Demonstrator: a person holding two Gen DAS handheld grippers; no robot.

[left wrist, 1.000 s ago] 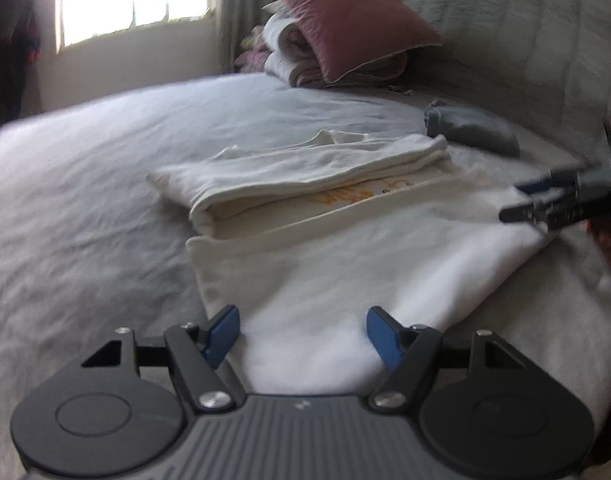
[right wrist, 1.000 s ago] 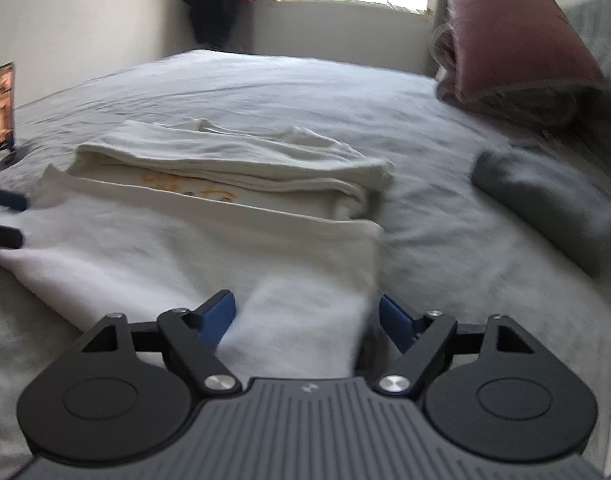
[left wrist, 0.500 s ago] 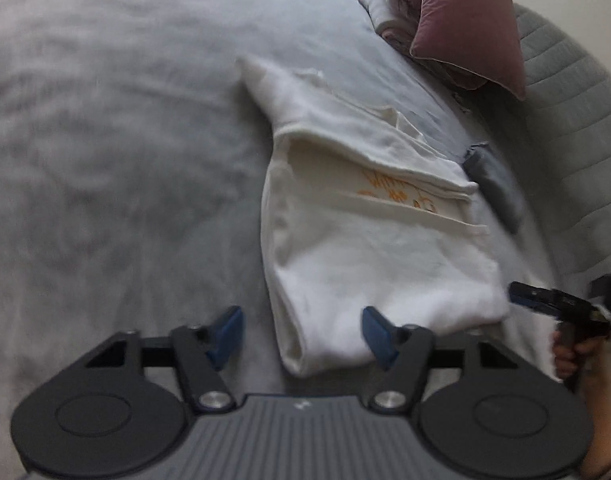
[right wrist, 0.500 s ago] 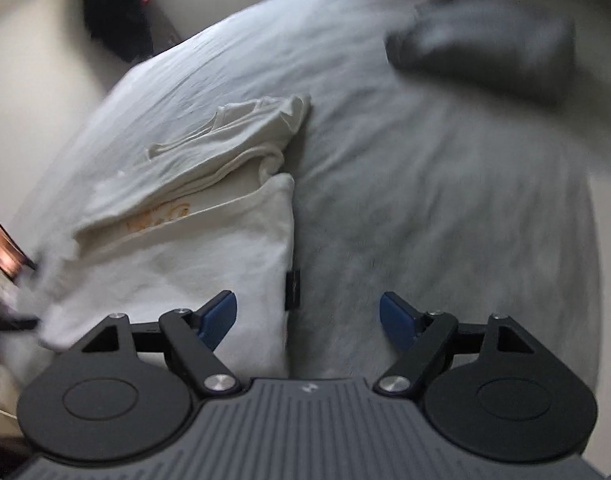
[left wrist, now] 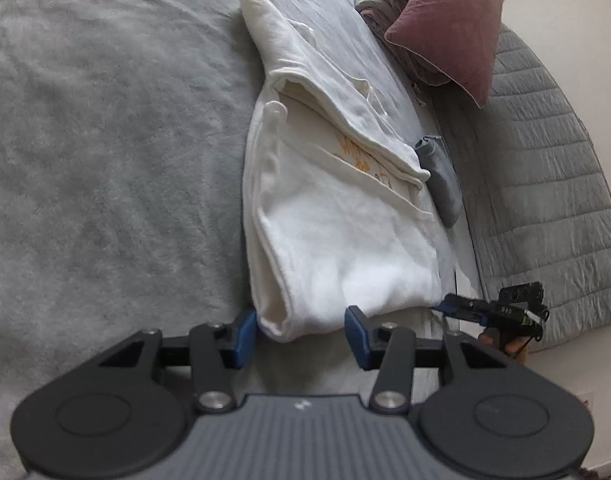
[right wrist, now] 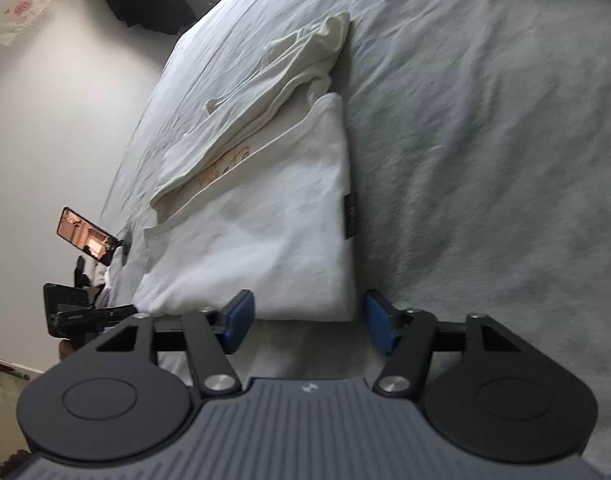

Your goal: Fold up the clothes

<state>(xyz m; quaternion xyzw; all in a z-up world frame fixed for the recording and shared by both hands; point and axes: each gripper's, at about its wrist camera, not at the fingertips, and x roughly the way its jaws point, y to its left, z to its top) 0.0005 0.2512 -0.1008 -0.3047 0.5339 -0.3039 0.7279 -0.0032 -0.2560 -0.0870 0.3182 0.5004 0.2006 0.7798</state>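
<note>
The white garment lies on the grey bed, near the edge by the quilted headboard. It is already folded lengthwise into a long strip, sleeves tucked over an orange print; judging by its length, a crosswise fold or two is left.

The left hand-held gripper points down at one near corner of the strip, jaws apart and just closing, the thick folded edge between them. Its pads look not yet pressed in, though the cloth hides the contact. The right hand-held gripper straddles the other near corner, also just narrowing, pads clear of the fabric.

A small grey folded piece lies beside the garment, and a pink pillow sits beyond it.
</note>
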